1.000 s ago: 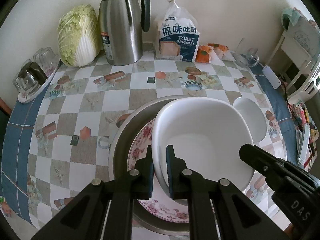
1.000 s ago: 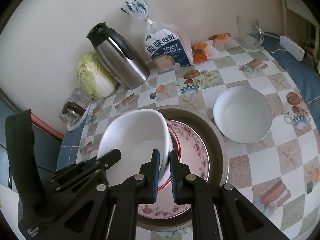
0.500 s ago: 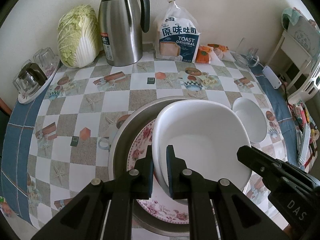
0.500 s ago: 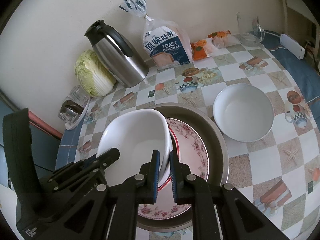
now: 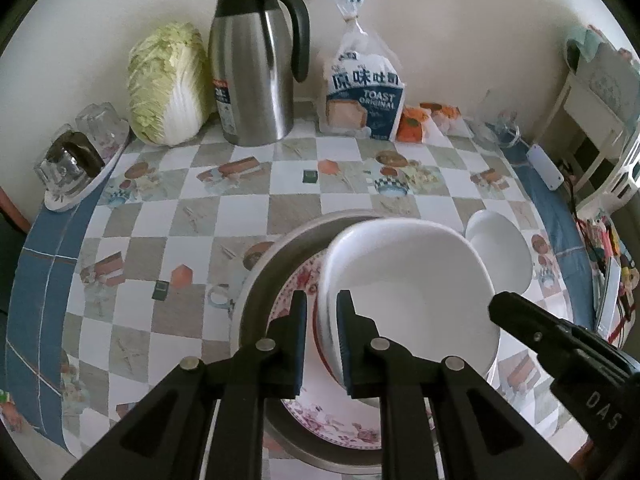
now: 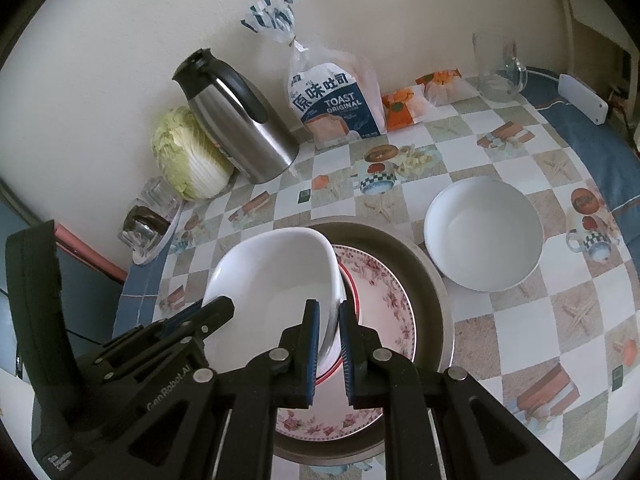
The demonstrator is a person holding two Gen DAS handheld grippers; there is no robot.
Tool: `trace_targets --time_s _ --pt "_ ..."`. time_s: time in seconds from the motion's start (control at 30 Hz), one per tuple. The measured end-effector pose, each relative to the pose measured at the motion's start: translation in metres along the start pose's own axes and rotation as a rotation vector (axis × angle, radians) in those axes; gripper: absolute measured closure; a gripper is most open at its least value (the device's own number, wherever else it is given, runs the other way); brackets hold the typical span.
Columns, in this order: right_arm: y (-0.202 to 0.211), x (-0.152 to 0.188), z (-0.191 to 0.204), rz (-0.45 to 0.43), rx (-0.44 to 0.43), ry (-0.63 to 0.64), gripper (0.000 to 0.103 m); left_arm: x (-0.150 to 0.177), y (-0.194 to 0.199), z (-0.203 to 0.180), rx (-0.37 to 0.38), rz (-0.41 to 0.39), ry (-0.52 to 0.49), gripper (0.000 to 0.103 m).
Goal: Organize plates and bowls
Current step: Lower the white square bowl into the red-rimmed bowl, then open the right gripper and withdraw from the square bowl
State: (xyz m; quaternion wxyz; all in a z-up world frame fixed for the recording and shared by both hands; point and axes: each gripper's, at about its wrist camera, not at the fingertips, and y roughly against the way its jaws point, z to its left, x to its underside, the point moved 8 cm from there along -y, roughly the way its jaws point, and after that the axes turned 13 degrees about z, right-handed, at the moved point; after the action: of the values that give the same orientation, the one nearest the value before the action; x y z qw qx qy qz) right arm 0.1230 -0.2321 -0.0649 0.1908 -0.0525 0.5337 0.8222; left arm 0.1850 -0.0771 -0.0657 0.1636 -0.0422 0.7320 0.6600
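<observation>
Low in both frames, the left gripper (image 5: 322, 312) and the right gripper (image 6: 329, 330) each pinch opposite rims of one white bowl (image 5: 412, 288), which sits between them directly over the floral plate (image 6: 380, 304) in the metal pan (image 6: 432, 280), so the coming move is probably straight down. A second bowl (image 6: 482, 234) lies just beside the pan at right centre, untouched. Well apart along the upper wall stand cabbage (image 5: 168, 88), flask (image 5: 256, 68), bread bag (image 5: 362, 92) and a glass (image 6: 496, 70); nothing blocks the way.
</observation>
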Motion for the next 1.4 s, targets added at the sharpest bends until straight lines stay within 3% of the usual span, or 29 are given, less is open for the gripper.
trace_targets --time_s 0.1,0.17,0.3,0.37,0.43,0.5,0.53,0.57,0.63,0.97,1.2,1.4 --pt "0.008 -0.003 -0.001 -0.023 0.017 0.004 0.09 -0.003 0.011 0.006 -0.011 -0.037 0.025 0.072" --pt "0.011 -0.004 -0.001 -0.028 0.031 0.009 0.09 -0.004 0.015 0.011 -0.017 -0.053 0.048 0.056" --pt "0.012 -0.005 -0.007 -0.03 0.078 0.013 0.089 -0.006 0.02 0.019 -0.038 -0.07 0.086 0.044" --pt "0.013 -0.005 -0.009 -0.033 0.1 0.016 0.067 -0.006 0.021 0.022 -0.057 -0.077 0.095 0.038" --pt "0.013 -0.005 -0.01 -0.038 0.115 0.023 0.058 -0.006 0.022 0.026 -0.057 -0.082 0.113 0.035" --pt "0.014 -0.005 -0.011 -0.042 0.129 0.036 0.053 -0.006 0.021 0.029 -0.052 -0.083 0.137 0.024" --pt "0.014 -0.006 -0.011 -0.044 0.132 0.039 0.044 -0.006 0.02 0.031 -0.057 -0.083 0.148 0.013" --pt "0.014 -0.006 -0.012 -0.044 0.136 0.041 0.038 -0.006 0.02 0.034 -0.063 -0.085 0.156 0.01" --pt "0.014 -0.006 -0.014 -0.041 0.139 0.044 0.035 -0.005 0.02 0.036 -0.071 -0.084 0.171 0.01" --pt "0.02 -0.011 -0.036 -0.051 0.164 0.029 0.0 -0.005 0.023 0.04 -0.071 -0.099 0.236 0.01" --pt "0.031 -0.014 -0.063 -0.07 0.169 -0.01 0.0 -0.012 0.038 0.025 -0.056 -0.147 0.263 0.009" --pt "0.04 -0.018 -0.097 -0.078 0.166 -0.066 0.0 -0.026 0.046 -0.014 -0.06 -0.153 0.158 0.009"
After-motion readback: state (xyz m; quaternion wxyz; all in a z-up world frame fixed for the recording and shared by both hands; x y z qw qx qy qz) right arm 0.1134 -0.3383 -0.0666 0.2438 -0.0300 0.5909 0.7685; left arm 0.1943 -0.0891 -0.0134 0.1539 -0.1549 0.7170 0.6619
